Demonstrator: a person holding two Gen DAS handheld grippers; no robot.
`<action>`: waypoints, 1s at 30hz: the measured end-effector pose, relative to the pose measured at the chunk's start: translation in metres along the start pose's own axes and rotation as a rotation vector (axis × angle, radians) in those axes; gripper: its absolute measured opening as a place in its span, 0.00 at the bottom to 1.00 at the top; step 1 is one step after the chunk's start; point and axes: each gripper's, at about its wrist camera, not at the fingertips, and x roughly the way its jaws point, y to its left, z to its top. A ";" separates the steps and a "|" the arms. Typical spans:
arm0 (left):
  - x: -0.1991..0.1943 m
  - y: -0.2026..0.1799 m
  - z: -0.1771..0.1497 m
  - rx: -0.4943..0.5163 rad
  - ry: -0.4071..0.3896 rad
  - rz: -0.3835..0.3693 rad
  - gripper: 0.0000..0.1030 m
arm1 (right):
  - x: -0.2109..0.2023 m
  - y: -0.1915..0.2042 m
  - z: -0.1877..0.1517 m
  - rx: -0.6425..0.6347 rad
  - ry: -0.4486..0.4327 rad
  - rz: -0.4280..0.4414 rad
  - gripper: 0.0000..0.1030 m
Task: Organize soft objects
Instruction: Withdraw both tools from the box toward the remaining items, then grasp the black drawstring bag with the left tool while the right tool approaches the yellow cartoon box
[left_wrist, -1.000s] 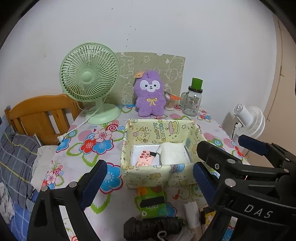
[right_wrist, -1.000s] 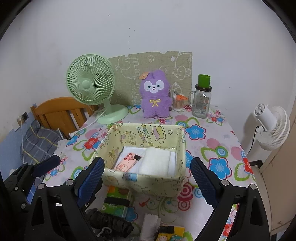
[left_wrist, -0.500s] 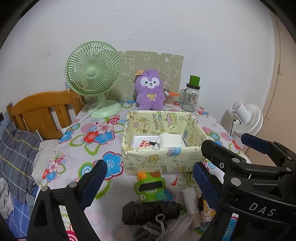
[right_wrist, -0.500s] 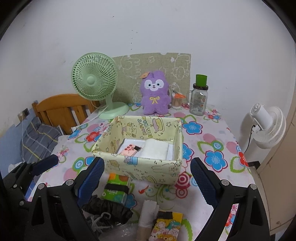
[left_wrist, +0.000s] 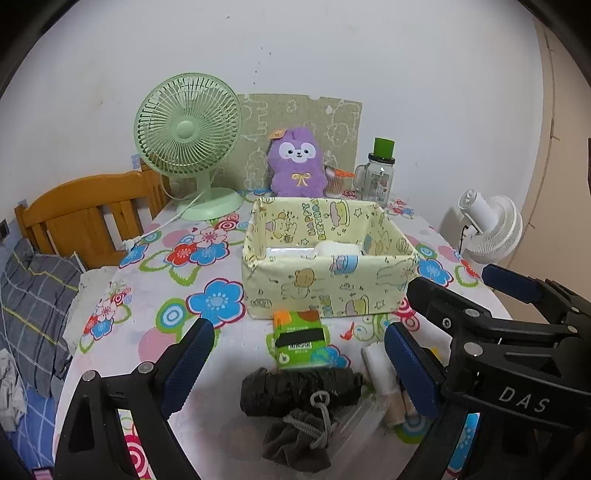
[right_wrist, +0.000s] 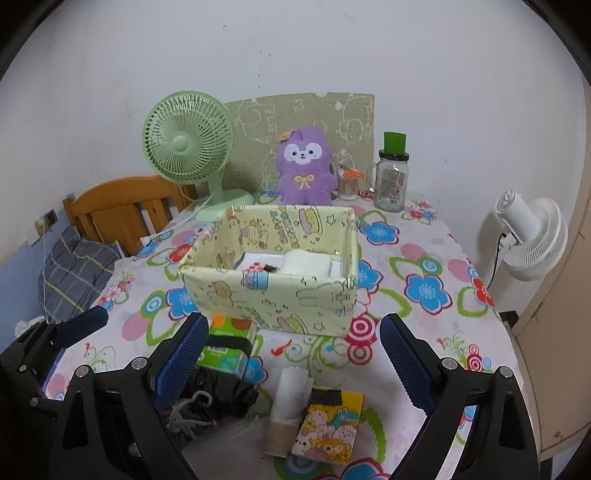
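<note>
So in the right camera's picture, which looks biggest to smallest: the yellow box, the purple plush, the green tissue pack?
1. yellow box
2. purple plush, though farther back
3. green tissue pack, partly hidden by a finger

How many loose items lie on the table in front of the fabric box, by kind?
Tissue packs: 2, green and yellow cartoon
Rolls: 2, black bundle and white roll
Grey drawstring pouch: 1
Total: 5
</note>
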 end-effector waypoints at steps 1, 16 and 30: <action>-0.001 0.000 -0.003 0.002 0.001 0.002 0.92 | 0.000 0.001 -0.003 -0.003 0.001 -0.001 0.93; 0.010 -0.006 -0.039 0.002 0.065 -0.022 0.85 | 0.013 0.006 -0.040 -0.010 0.074 -0.007 0.93; 0.029 0.001 -0.063 -0.018 0.152 -0.021 0.70 | 0.033 0.006 -0.062 -0.010 0.144 0.004 0.93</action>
